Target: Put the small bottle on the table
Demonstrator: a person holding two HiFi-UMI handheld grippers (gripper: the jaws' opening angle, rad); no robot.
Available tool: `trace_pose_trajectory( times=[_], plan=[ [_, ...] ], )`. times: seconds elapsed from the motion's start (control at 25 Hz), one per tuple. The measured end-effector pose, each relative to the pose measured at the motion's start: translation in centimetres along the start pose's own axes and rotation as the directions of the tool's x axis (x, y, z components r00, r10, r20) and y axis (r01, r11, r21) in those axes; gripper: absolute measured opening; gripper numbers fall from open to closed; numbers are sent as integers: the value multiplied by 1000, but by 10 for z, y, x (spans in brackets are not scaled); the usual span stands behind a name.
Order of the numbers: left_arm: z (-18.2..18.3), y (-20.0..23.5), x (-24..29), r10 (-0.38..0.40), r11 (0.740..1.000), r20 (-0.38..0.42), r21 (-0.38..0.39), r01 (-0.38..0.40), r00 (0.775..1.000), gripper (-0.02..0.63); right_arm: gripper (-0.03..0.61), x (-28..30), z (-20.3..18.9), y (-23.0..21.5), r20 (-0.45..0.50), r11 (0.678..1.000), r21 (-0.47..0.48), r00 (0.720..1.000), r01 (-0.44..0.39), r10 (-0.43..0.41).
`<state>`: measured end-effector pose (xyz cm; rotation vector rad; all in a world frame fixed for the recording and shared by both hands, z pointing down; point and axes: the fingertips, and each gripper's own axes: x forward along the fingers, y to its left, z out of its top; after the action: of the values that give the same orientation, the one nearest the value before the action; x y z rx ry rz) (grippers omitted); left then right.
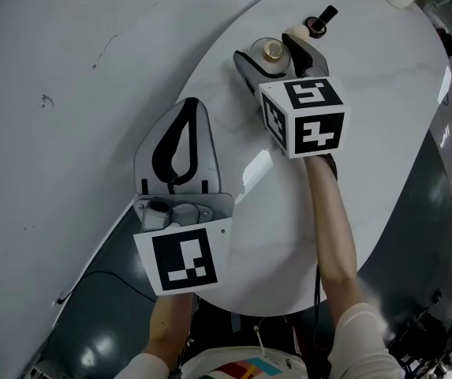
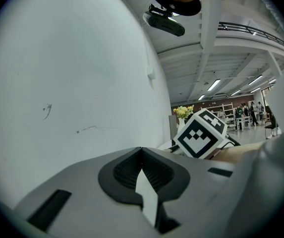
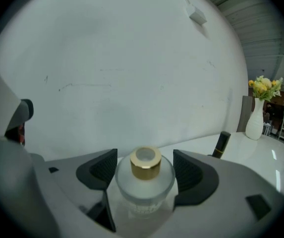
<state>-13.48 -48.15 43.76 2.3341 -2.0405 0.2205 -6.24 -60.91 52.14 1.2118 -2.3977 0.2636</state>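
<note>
The small bottle (image 1: 273,50) sits between the fingers (image 3: 103,167) of my right gripper (image 1: 277,57). They are closed narrowly on its round shoulders, one pad at 9 o'clock and one at 3 o'clock, and the gold collar stands upright between them. It is over the counter (image 1: 289,235), toward the 12 o'clock end, close to the rim. I cannot tell whether its base is resting on the surface or hanging just above it.

It looks like frosted glass, so I judge it stiff, fairly heavy for its size, slick under the pads and likely to chip if dropped. The widest part of the belly, where I have it, seems the safest hold, since the collar is too narrow and smooth.

A dark tube (image 1: 326,16) stands at 1 o'clock from the bottle, near but apart. My left gripper (image 1: 190,109) hangs at 7 o'clock, off the counter's edge, with its fingers pressed together on nothing.
</note>
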Motion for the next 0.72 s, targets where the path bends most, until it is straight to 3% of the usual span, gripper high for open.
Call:
trace_pose_trajectory(
  times=[0.16,0.36,0.72],
  plan=[
    [19,5,-6,9,1000,11,15,-10,1000,17,347,-26,32,1,50,999,-19,998,29,-28],
    [78,5,-16,11,999,92,30,-14,996,17,337,-73,88,8,114,998,-45,993,44,-38],
    [209,-13,-64,-20,997,264,74,1,964,17,147,-212,214,23,337,984,-80,933,159,-123]
  ],
)
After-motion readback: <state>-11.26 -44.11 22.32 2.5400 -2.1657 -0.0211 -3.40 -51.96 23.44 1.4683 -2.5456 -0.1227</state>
